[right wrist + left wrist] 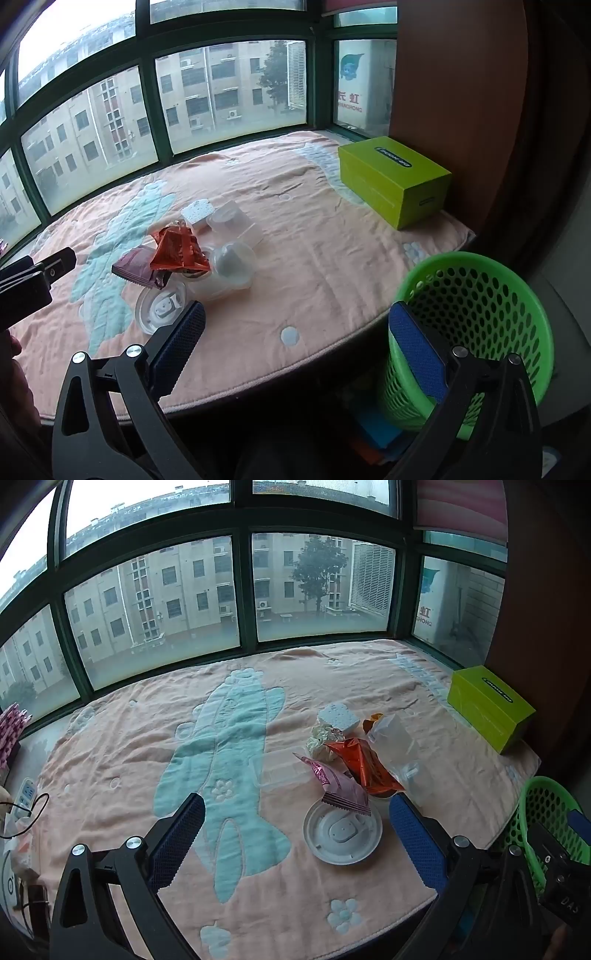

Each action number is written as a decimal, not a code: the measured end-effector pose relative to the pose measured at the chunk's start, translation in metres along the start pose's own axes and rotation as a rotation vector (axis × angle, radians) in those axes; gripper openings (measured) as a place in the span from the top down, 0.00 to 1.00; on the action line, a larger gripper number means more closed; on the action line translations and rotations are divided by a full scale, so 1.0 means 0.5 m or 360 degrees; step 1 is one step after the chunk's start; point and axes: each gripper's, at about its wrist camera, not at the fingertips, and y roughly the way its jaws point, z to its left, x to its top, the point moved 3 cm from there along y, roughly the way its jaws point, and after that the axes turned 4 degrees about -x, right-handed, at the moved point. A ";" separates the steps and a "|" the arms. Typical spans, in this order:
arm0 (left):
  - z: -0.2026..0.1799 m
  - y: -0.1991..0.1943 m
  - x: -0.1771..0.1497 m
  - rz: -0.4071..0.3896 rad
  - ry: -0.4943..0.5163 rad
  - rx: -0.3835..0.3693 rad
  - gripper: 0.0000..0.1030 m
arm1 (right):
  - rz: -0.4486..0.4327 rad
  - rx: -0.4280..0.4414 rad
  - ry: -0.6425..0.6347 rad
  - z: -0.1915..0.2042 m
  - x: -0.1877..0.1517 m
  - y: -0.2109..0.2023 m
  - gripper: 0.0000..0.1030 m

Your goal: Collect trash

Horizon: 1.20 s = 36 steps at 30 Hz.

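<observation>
A heap of trash lies on the pink blanket (122, 738): an orange foil wrapper (364, 762) (179, 247), a pink wrapper (341, 788) (138, 271), a round plastic lid (342, 833) (160, 308), a clear tray (279, 770), clear cups (232, 267), crumpled paper (321, 740) and a white foam block (338, 716) (197, 212). My left gripper (297, 829) hangs open just before the lid, nothing between its fingers. Over the blanket's front edge my right gripper (297, 338) stands open and empty, beside the green mesh basket (476, 295) (546, 812).
A lime-green box (489, 707) (393, 179) sits at the right, against a brown wall. Windows close off the far side. A power strip (26, 795) with a cable lies at the left edge. The left gripper's body (29, 278) shows at the left of the right wrist view.
</observation>
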 end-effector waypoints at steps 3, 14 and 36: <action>0.000 0.000 0.000 0.0008 -0.0005 -0.0004 0.06 | 0.0003 -0.0002 0.0000 0.000 0.000 0.001 0.05; 0.000 0.001 0.000 0.0010 -0.0006 -0.0003 0.06 | 0.0005 0.0004 0.0004 0.003 -0.004 0.000 0.05; 0.007 0.003 -0.005 0.0015 -0.0009 -0.0003 0.06 | 0.0007 0.0003 0.0007 0.001 -0.004 0.005 0.05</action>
